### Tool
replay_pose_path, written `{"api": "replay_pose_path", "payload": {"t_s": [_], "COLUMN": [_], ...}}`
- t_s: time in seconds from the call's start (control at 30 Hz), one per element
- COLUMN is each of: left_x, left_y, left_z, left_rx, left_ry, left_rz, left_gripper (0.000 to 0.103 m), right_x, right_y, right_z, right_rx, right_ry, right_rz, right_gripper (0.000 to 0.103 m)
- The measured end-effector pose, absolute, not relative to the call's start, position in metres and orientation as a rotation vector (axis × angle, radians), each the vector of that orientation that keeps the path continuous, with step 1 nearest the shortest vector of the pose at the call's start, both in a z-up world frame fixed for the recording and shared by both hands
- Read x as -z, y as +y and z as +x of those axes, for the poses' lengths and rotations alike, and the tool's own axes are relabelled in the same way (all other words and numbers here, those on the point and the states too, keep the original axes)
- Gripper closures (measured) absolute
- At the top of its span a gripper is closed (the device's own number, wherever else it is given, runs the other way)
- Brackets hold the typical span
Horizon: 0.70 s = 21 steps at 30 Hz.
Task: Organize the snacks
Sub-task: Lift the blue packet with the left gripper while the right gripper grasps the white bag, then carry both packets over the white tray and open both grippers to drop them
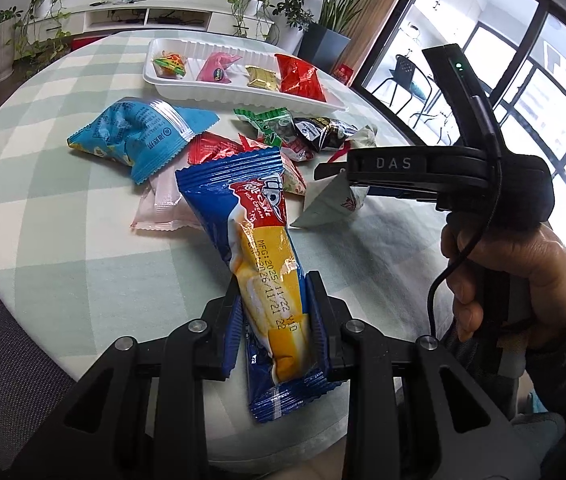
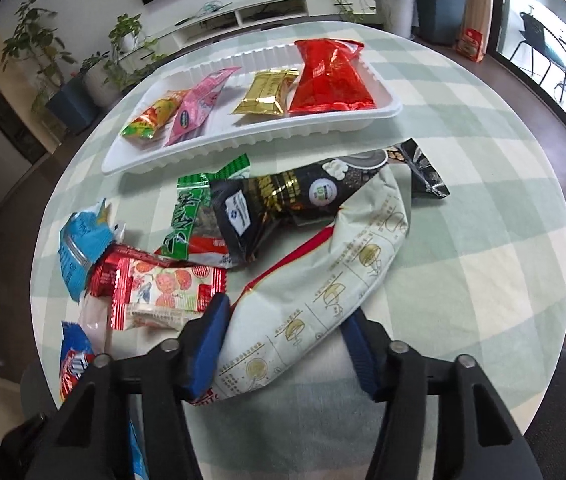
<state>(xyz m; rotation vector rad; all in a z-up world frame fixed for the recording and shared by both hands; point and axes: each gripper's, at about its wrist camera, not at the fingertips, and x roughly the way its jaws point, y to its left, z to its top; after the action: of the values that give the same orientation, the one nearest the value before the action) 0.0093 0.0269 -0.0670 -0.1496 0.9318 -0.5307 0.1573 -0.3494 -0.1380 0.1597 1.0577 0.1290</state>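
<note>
Right gripper (image 2: 283,344) straddles white snack packet (image 2: 323,292), left pad touching.

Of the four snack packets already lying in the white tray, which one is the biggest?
The red packet, at the right end of the white tray in the right wrist view, beside the small gold packet. It is clearly bigger than the other three.

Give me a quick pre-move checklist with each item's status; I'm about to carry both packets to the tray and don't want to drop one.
1. Left gripper clamped on the blue roll cake packet: ok.
2. Right gripper pads pressing the white packet: cannot tell; the right pad looks apart.
3. White packet clear of the black packet: not ok, they overlap.
4. White tray has free space: ok, a gap beside the gold packet.
</note>
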Motion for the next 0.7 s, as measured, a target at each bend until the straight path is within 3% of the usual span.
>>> {"api": "replay_pose_path", "payload": {"t_s": [0.33, 0.7], "left_x": [0.066, 0.054], "left_y": [0.028, 0.033], "left_z": [0.01, 0.011], "left_rx": [0.557, 0.56], "left_ry": [0.921, 0.888], "left_rz": [-0.158, -0.189], "left_gripper": [0.076, 0.077], "right_x": [0.128, 0.103], "right_y": [-0.349, -0.378], "right_z": [0.136, 0.114], "right_rx": [-0.243, -0.267], "right_ry": [1.016, 0.949], "right_rz": [0.182, 0.274], "right_gripper": [0.073, 0.079]}}
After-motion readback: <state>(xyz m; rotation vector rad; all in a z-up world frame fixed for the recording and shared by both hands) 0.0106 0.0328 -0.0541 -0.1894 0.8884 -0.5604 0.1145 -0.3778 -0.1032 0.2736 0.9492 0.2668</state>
